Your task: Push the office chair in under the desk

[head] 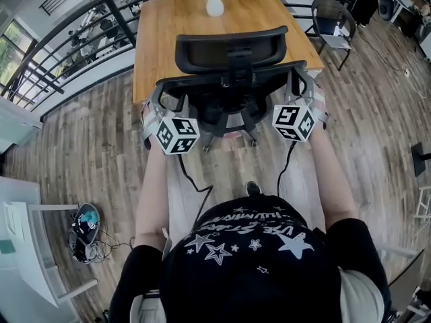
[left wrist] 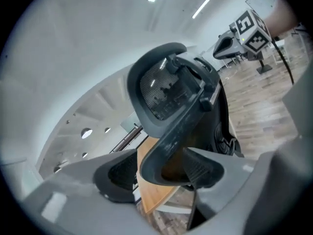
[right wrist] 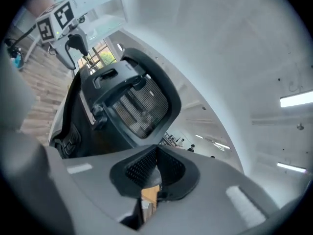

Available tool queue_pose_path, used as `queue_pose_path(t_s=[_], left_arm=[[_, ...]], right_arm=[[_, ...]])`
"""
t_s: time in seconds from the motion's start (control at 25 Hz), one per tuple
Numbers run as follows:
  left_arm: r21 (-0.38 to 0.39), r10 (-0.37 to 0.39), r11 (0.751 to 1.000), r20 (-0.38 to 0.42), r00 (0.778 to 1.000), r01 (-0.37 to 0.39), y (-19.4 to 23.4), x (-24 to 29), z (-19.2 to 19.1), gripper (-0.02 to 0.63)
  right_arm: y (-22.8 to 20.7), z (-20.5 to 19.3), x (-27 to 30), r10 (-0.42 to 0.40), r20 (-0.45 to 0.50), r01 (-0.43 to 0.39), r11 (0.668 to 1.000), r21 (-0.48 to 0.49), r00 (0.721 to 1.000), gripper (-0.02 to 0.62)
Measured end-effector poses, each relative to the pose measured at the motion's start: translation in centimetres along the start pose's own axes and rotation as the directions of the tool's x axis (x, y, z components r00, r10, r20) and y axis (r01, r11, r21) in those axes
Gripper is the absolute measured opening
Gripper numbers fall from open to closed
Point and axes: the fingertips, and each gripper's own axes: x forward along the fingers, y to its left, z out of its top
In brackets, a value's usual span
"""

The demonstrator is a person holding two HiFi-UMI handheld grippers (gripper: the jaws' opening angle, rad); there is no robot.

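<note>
The black office chair [head: 229,69] stands with its back to me, its seat toward the wooden desk [head: 161,29]. My left gripper [head: 157,99] is at the left edge of the backrest. In the left gripper view the backrest rim [left wrist: 164,153] lies between the jaws of the left gripper [left wrist: 161,173], whose pads [left wrist: 203,168] close on it. My right gripper [head: 297,81] is at the right edge of the backrest. In the right gripper view the right gripper [right wrist: 155,173] has its pads [right wrist: 142,166] together with nothing between them, and the chair [right wrist: 129,104] lies just beyond.
A white vase [head: 214,4] with flowers stands on the desk's far end. A second chair [head: 333,19] is at the desk's right. A black railing [head: 81,25] runs behind. A white cabinet [head: 27,247] and a bundle of cables [head: 86,226] are on the floor at the left.
</note>
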Motion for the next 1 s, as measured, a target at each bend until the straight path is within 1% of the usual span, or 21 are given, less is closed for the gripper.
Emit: queue_pose_path(t_s=[0.08, 0.16, 0.24, 0.36, 0.48, 0.6, 0.72, 0.88, 1.0], left_arm=[[-0.035, 0.007, 0.999, 0.034, 0.999, -0.006, 0.2, -1.1, 0.8, 0.277], [-0.071, 0.019, 0.997, 0.064, 0.998, -0.014, 0.5, -2.3, 1.4, 0.218], [-0.095, 0.039, 0.995, 0.091, 0.995, -0.03, 0.8, -3.4, 1.7, 0.136], [-0.074, 0.076, 0.995, 0.123, 0.989, -0.067, 1.1, -4.7, 1.6, 0.003], [-0.077, 0.059, 0.996, 0.135, 0.989, -0.049, 0.5, -5.8, 0.9, 0.002], [-0.111, 0.036, 0.994, 0.149, 0.988, -0.02, -0.3, -7.2, 0.0, 0.002], [-0.16, 0.019, 0.987, 0.168, 0.986, 0.009, -1.1, -8.6, -0.9, 0.002], [-0.21, -0.031, 0.975, 0.193, 0.981, 0.072, -2.8, -10.2, -1.6, 0.002], [-0.22, -0.084, 0.967, 0.207, 0.975, 0.129, -4.4, -11.1, -2.2, 0.002]], right_arm=[[0.0, 0.7, -0.9, -0.001, 0.007, 0.001, 1.0, 0.027, 1.0, 0.003], [0.4, 1.3, -1.8, 0.011, 0.013, -0.012, 0.998, 0.061, 1.0, 0.003], [0.9, 1.8, -2.7, 0.027, 0.02, -0.029, 0.994, 0.101, 0.999, 0.003], [1.8, 2.4, -3.9, 0.052, 0.018, -0.054, 0.987, 0.149, 0.998, 0.003], [2.6, 2.9, -5.1, 0.064, 0.01, -0.065, 0.984, 0.167, 0.998, 0.002], [3.4, 3.1, -6.5, 0.07, -0.006, -0.068, 0.983, 0.169, 0.998, 0.002], [4.4, 2.8, -8.0, 0.075, -0.031, -0.069, 0.981, 0.18, 0.997, 0.002], [5.5, 1.8, -10.4, 0.079, -0.083, -0.061, 0.978, 0.2, 0.993, 0.002], [6.7, 0.9, -12.2, 0.088, -0.125, -0.061, 0.976, 0.209, 0.988, 0.002]])
